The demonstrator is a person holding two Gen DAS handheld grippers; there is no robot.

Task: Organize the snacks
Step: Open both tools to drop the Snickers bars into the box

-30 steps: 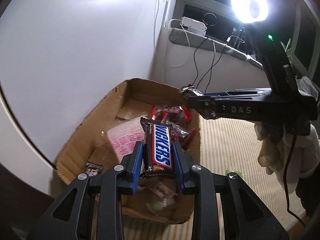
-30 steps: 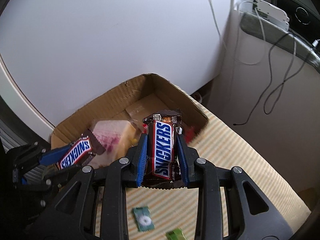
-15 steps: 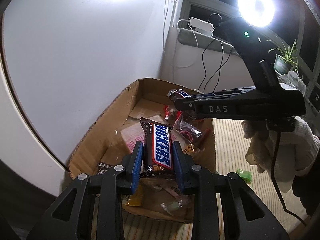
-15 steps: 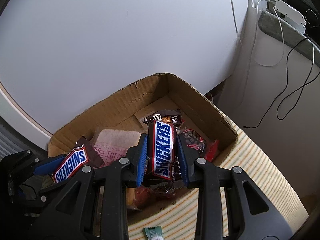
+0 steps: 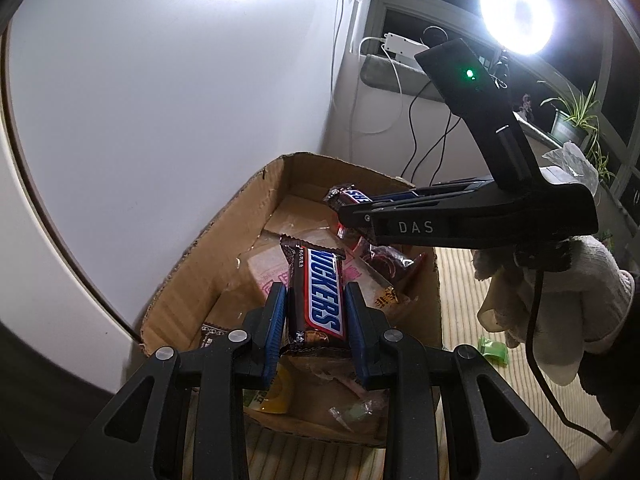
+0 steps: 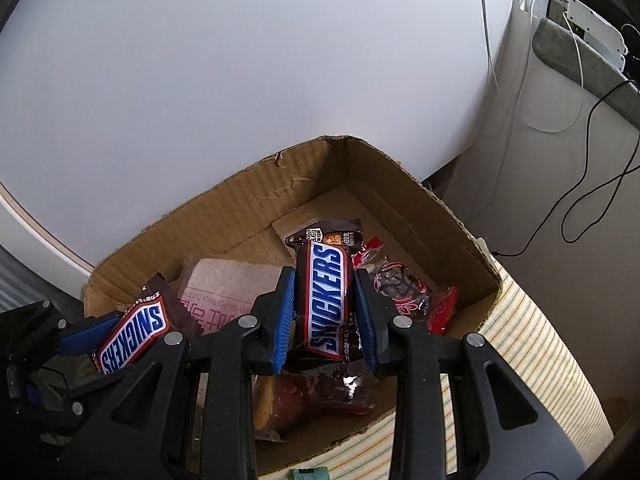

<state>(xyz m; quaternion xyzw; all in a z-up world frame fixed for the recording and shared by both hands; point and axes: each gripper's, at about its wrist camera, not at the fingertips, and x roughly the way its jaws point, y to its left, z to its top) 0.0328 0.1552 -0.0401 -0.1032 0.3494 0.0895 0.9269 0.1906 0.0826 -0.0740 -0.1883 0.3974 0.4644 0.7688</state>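
Observation:
My left gripper (image 5: pixel 316 300) is shut on a Snickers bar (image 5: pixel 322 294) and holds it above the near part of an open cardboard box (image 5: pixel 224 248). My right gripper (image 6: pixel 325 292) is shut on a second Snickers bar (image 6: pixel 326 296) over the same box (image 6: pixel 420 208). In the left wrist view the right gripper (image 5: pixel 348 210) reaches in from the right over the box's far end, its bar's end (image 5: pixel 350 196) showing. In the right wrist view the left gripper (image 6: pixel 100 336) sits at lower left with its bar (image 6: pixel 134 330).
The box holds a pink-printed packet (image 6: pixel 224 292), a red-and-dark wrapped snack (image 6: pixel 404 288) and other wrappers. It stands on a striped mat (image 6: pixel 532 340) against a white wall. Small green candies (image 5: pixel 494 350) lie on the mat. Cables hang at right.
Both grippers have moved forward over the box, each still holding its Snickers bar. The right gripper now reaches farther in over the box's far end.

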